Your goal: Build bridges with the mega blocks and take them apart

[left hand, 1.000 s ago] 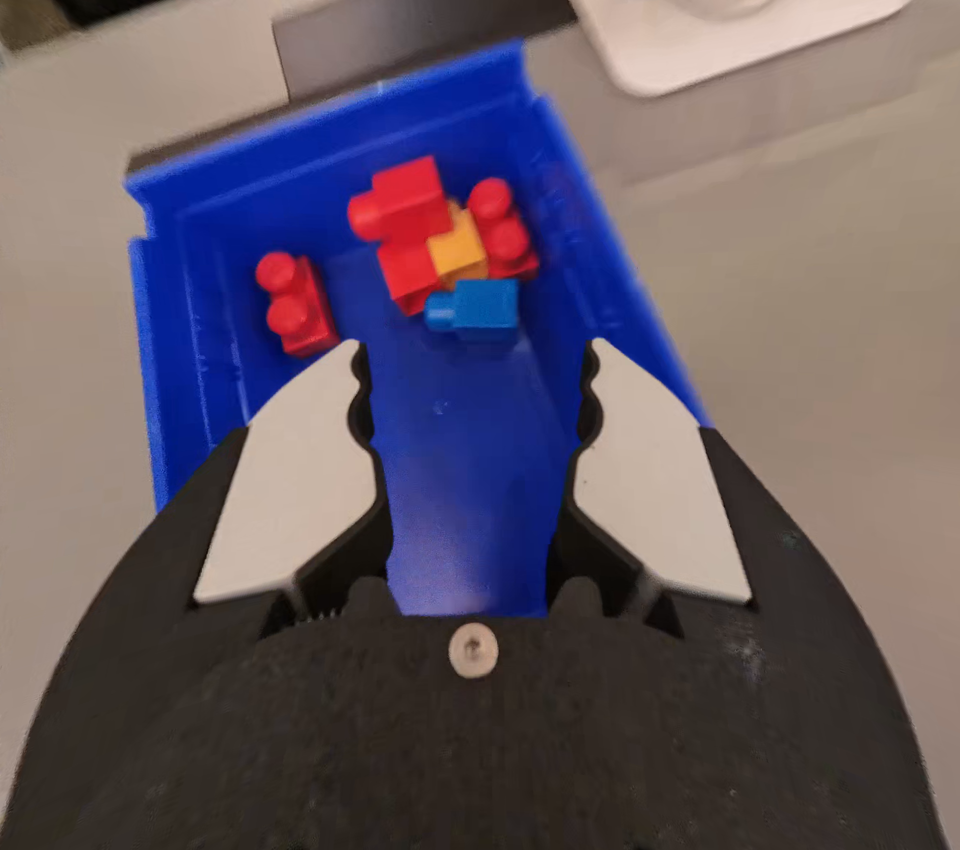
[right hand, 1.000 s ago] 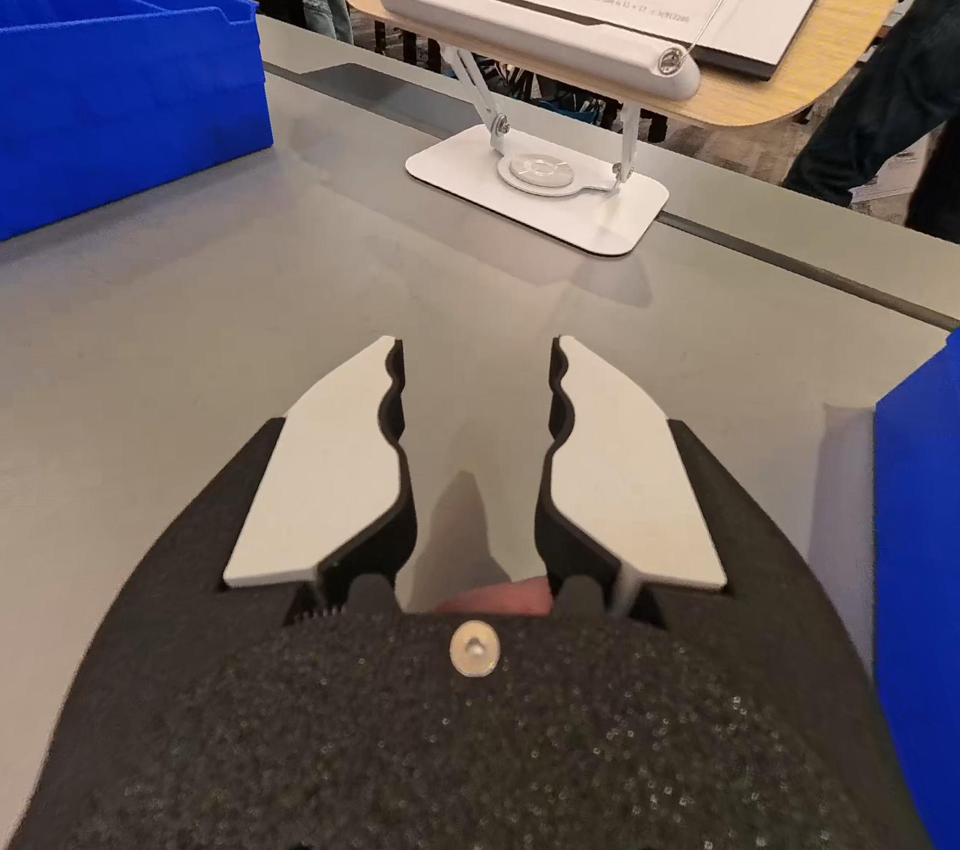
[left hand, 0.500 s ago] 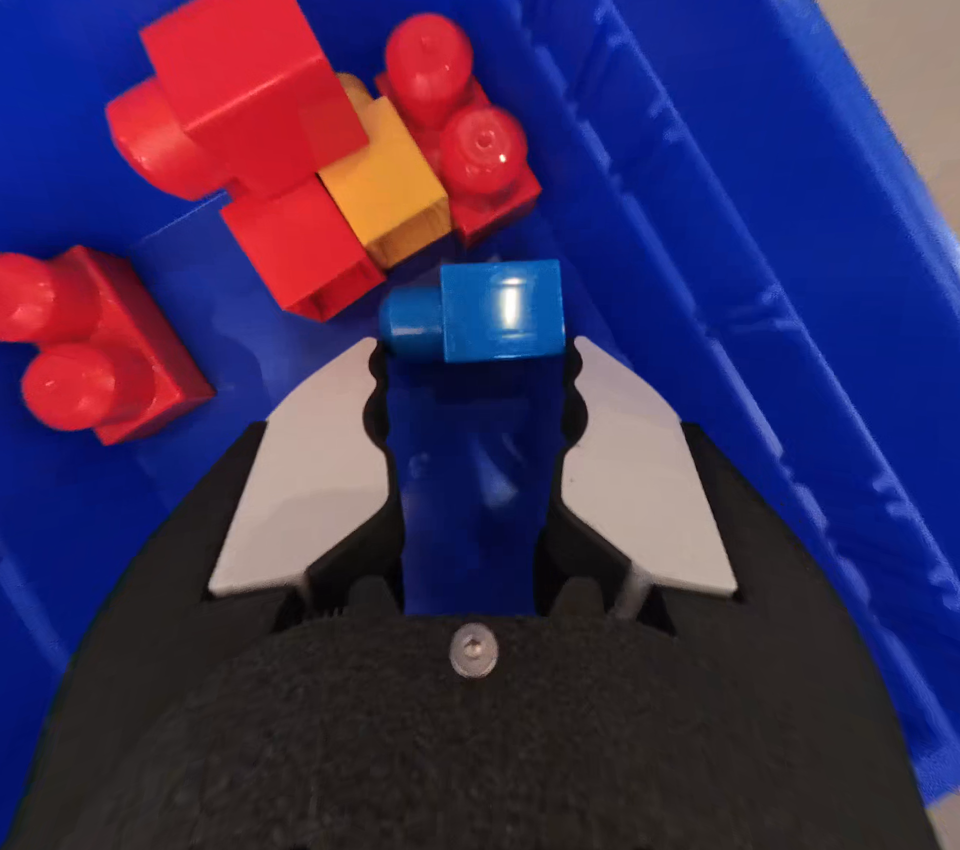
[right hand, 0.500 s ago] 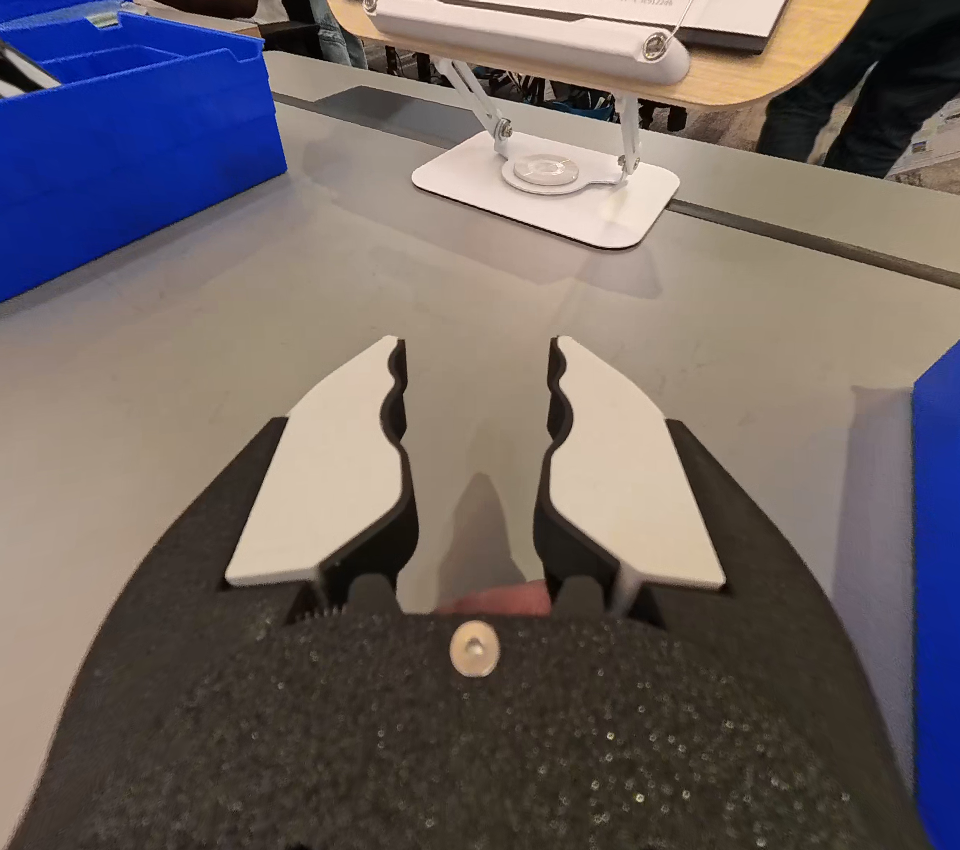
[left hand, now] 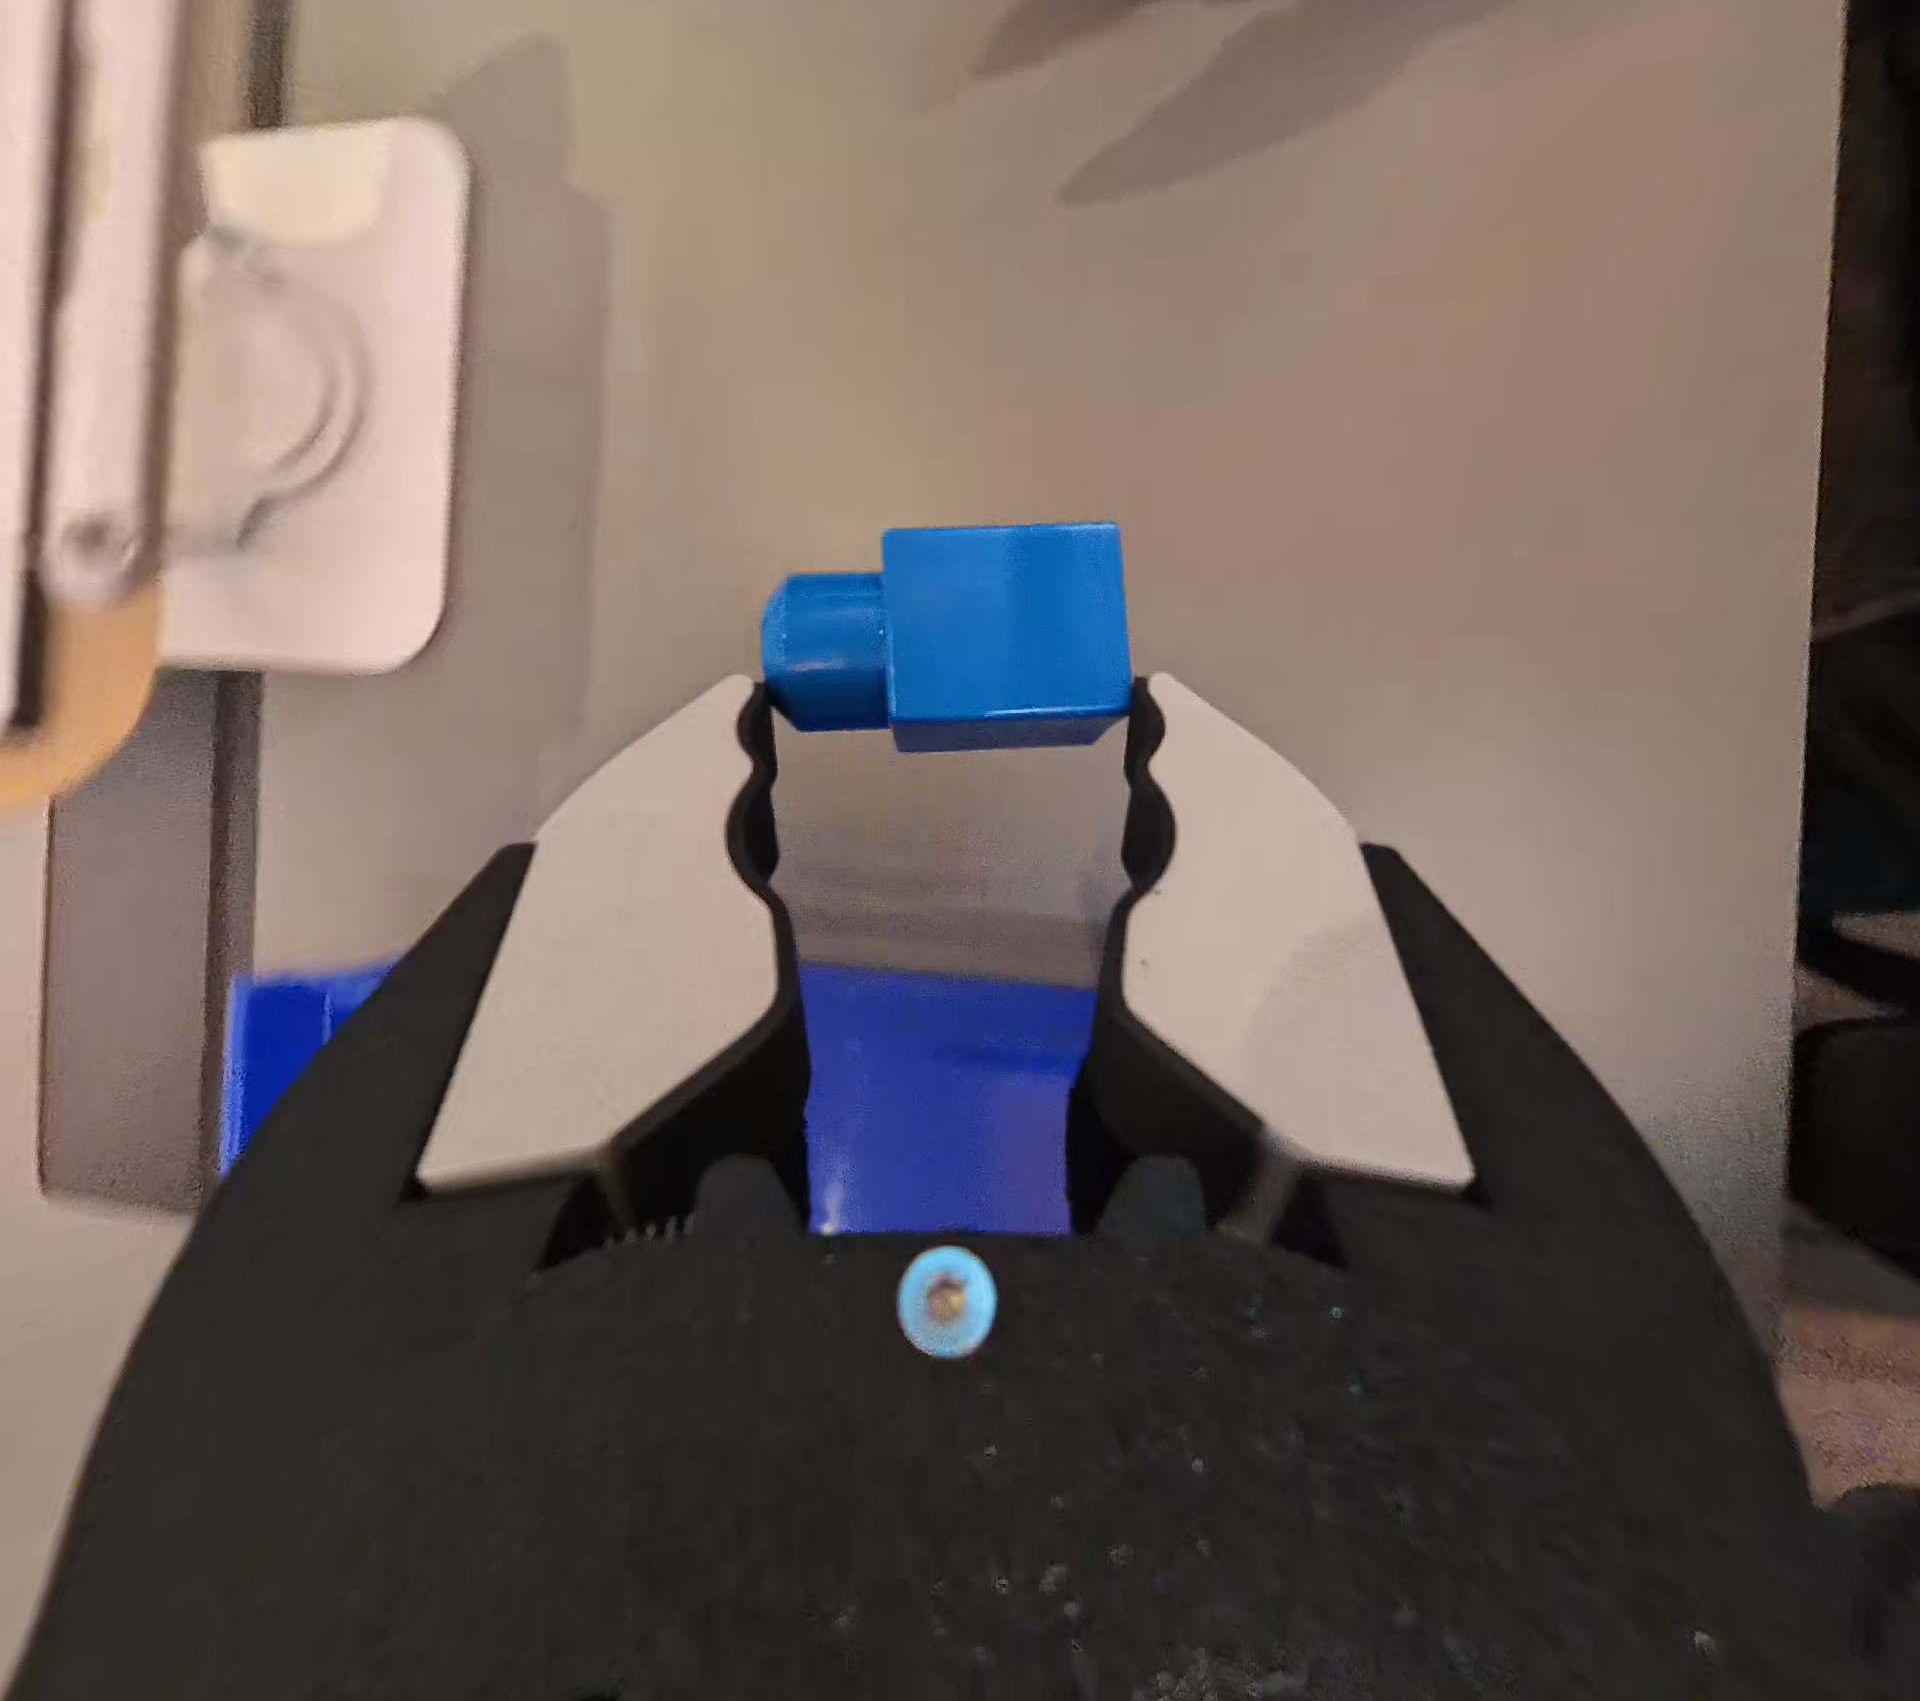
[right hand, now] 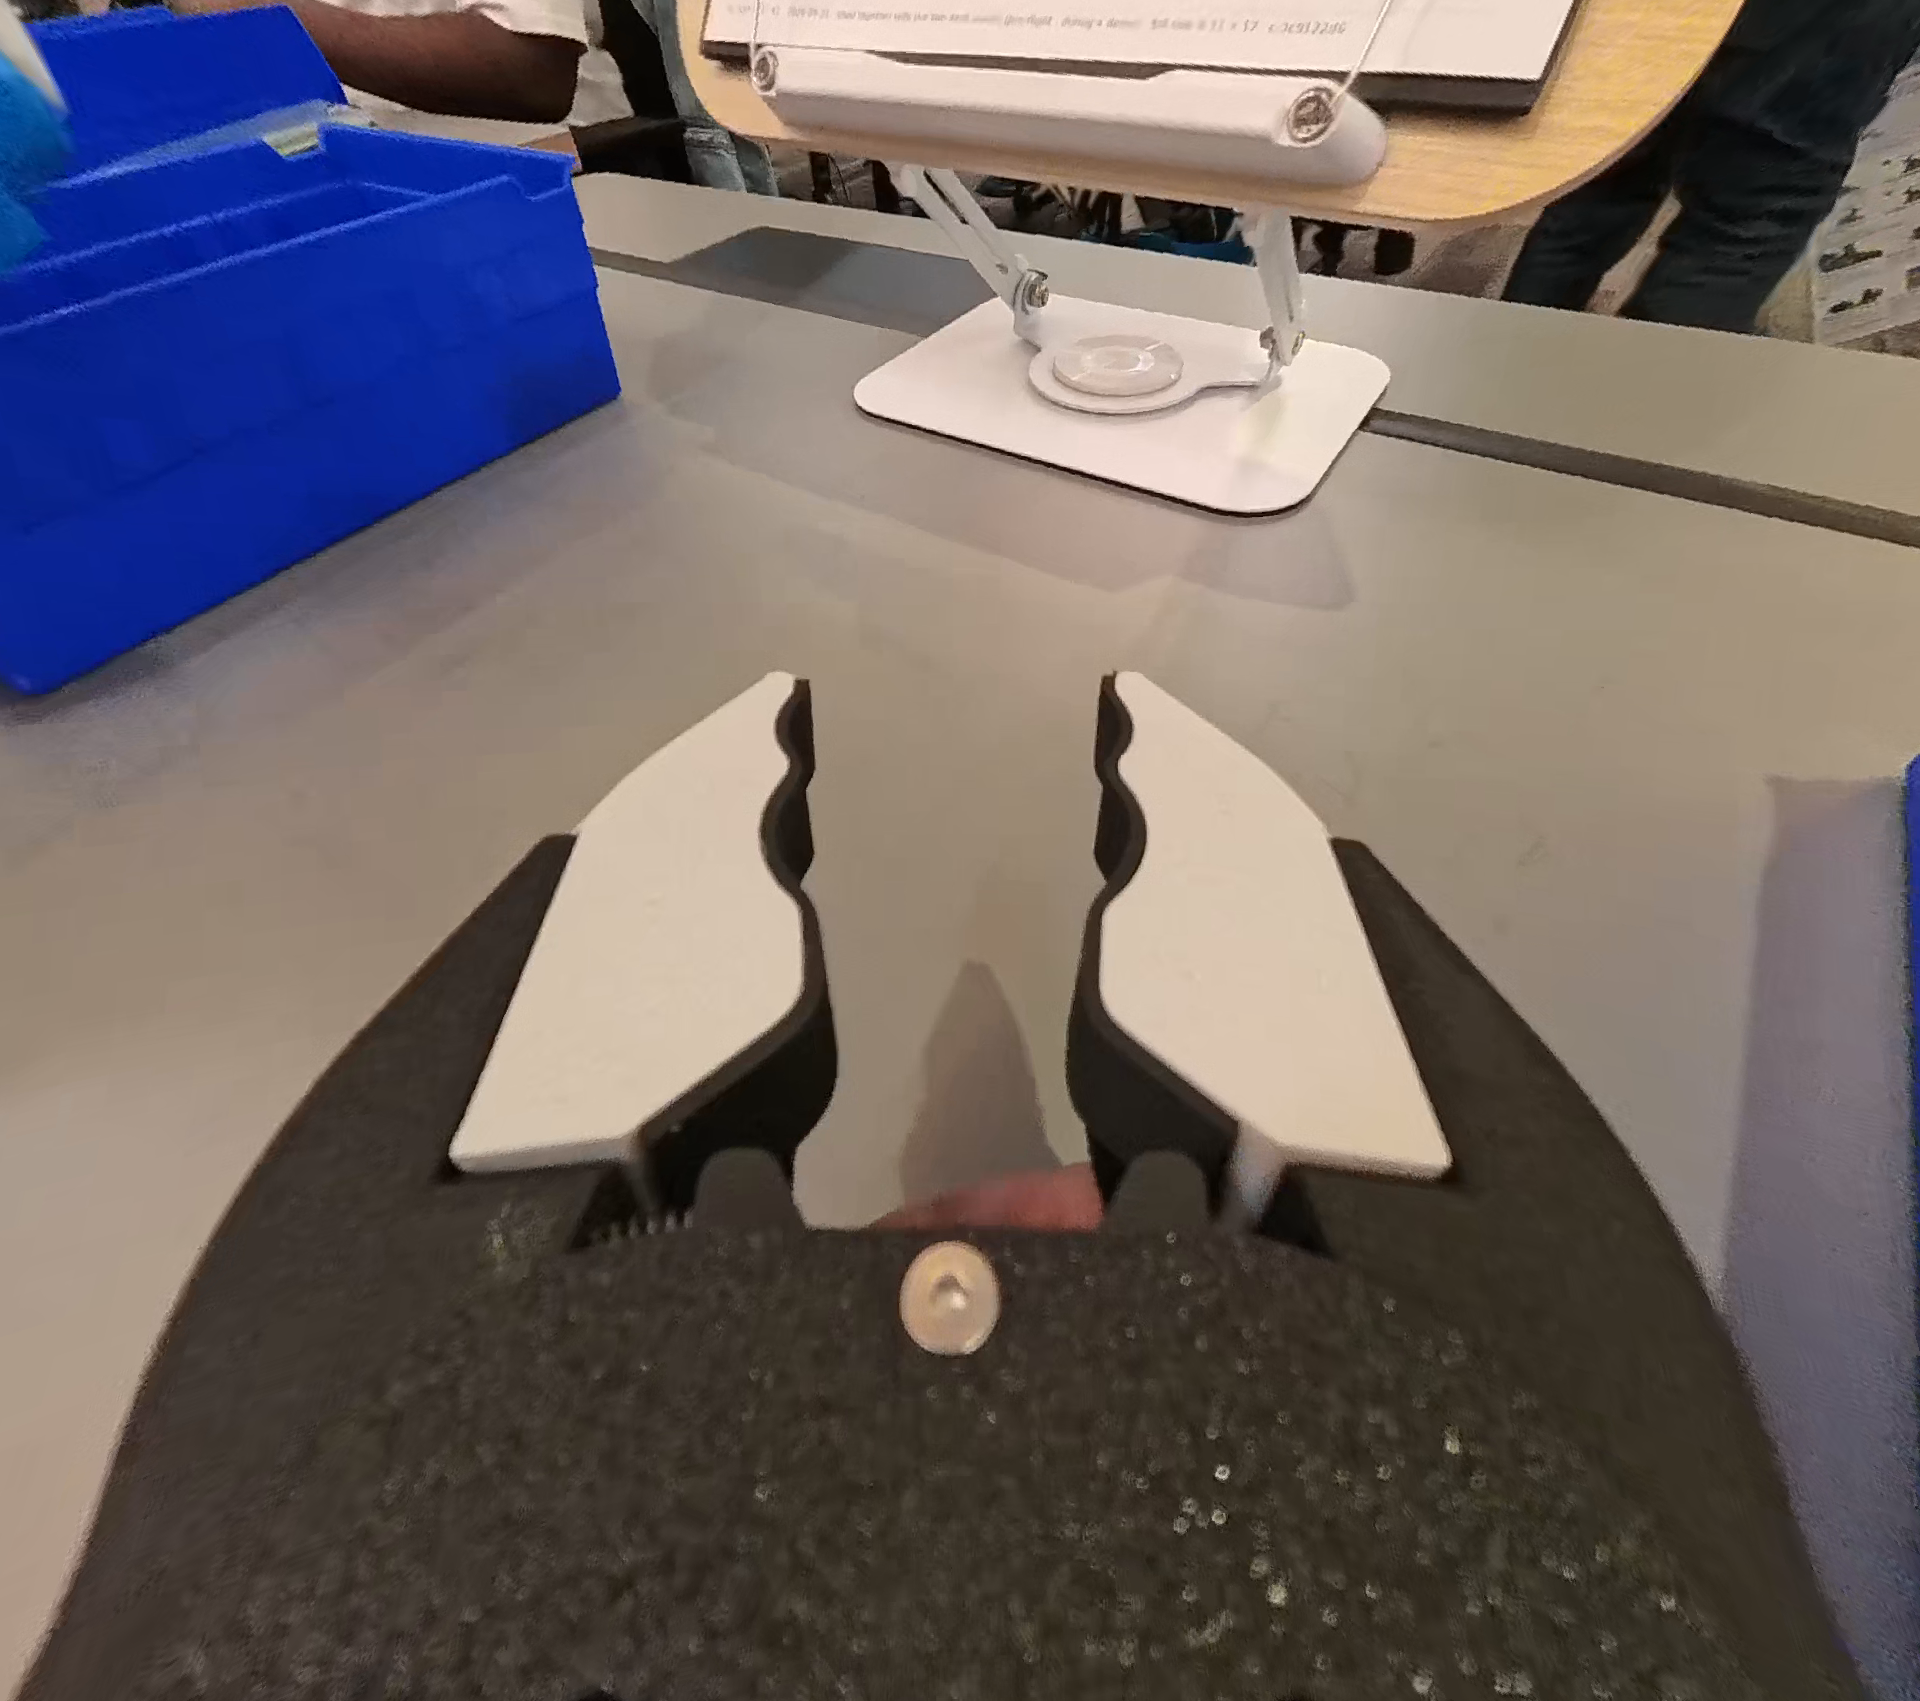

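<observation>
My left gripper [left hand: 948, 695] has the blue block [left hand: 961, 635] pinched at the very fingertips, its single stud pointing to 9 o'clock and its body toward 3. It hangs above the grey table [left hand: 1299, 363], with the bin [left hand: 935, 1101] just behind and below the fingers at 6 o'clock. The right gripper [right hand: 951, 695] is empty, jaws parted, hovering low over bare table; in the left wrist view it shows blurred at 12 o'clock.

I judge this the carry of a first support block to the build spot. The hold is shallow, so I would move slowly and avoid any jerk that could let the block swivel or slip out. The stud lies sideways, so I would roll the wrist until it points up before lowering. I would set the block flat on open table between the grippers, well clear of the stand base [left hand: 312, 404] at 9 o'clock, press lightly, and only then release. The right gripper can steady it if it tips.
</observation>
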The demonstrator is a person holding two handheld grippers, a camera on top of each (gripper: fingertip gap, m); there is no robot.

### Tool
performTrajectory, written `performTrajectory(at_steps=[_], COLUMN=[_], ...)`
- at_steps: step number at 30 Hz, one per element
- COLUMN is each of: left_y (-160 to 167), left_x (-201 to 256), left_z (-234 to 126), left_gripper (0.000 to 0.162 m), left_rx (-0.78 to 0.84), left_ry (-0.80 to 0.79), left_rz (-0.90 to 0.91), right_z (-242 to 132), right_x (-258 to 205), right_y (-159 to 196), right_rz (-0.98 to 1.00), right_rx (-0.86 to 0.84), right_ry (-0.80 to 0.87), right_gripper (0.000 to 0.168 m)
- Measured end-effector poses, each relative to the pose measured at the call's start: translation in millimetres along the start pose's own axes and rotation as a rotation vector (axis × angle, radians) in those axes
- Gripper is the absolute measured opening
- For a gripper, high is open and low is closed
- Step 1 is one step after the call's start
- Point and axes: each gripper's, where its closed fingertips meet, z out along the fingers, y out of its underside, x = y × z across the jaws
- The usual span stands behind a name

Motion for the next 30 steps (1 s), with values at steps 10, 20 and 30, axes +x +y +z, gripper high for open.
performTrajectory(at_steps=[10, 20, 30], left_y=[-4.8, -1.4, -15.6], left_x=[22.4, 33.2, 18.6], left_z=[119.0, 159.1, 99.4], left_gripper=[0.064, 0.064, 0.068], left_rx=[-0.174, -0.218, -0.173], left_ry=[0.292, 0.413, 0.314], left_rz=[0.258, 0.348, 0.162], right_z=[-4.8, -3.5, -2.6], right_x=[6.5, 5.3, 3.5], right_y=[-1.0, 0.5, 2.0], right_rz=[0.057, 0.062, 0.066], right_rx=[0.014, 0.003, -0.007], right_ry=[-0.006, -0.018, -0.03], right_gripper=[0.052, 0.051, 0.05])
